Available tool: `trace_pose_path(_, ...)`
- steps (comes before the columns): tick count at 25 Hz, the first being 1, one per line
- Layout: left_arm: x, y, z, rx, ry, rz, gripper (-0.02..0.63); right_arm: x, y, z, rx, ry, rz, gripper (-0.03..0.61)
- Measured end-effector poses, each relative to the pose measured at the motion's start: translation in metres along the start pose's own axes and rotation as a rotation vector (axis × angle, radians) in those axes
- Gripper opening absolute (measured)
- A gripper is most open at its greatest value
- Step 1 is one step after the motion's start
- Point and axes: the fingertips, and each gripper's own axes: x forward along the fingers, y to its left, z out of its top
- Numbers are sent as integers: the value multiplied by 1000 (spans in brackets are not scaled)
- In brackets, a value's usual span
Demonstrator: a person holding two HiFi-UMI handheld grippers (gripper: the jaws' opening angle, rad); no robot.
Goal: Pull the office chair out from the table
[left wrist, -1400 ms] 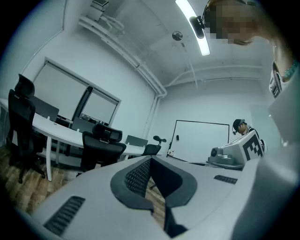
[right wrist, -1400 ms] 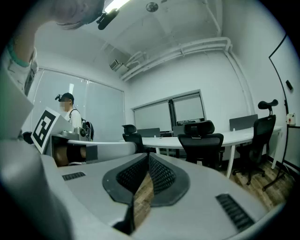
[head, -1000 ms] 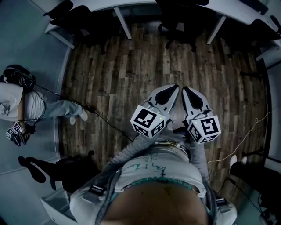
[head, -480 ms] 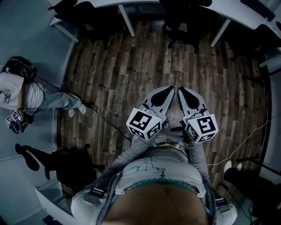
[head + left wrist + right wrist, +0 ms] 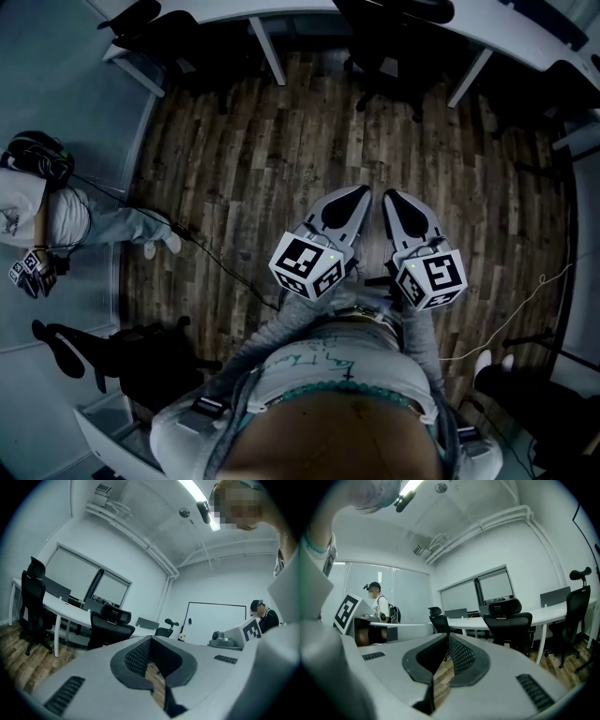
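A black office chair stands tucked at the white curved table, across the wood floor ahead of me. The left gripper view shows this chair at the table; the right gripper view shows the chair and the table. I hold both grippers side by side close to my body, far from the chair. My left gripper is shut with nothing in it. My right gripper is also shut and holds nothing.
More black chairs stand along the table. Another person with grippers stands to my left, with a cable trailing over the floor. A black chair is behind me at the left. A whiteboard leans on the far wall.
Both grippers stay shut and side by side. The views have shifted slightly, and the table and chairs look a little nearer in both gripper views.
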Motion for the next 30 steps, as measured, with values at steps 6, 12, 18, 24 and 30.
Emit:
trace_pose_path(6, 45, 25, 14, 1, 3, -62, 12, 38, -26, 13, -18, 4, -34, 28)
trace_pose_path(12, 81, 56, 31, 6, 10, -106, 12, 80, -49, 28, -22, -10, -64, 28)
trace_pose_path(18, 103, 94, 45, 12, 22, -133, 12, 125, -64, 37, -16, -21, -100, 28)
trace_pose_path(24, 110, 129, 54, 17, 31, -159, 11, 164, -60, 37, -14, -22, -114, 28)
trace_pose_path(30, 115, 155, 58, 0, 36, -160, 12, 186, -63, 34, 0, -11, -140, 28)
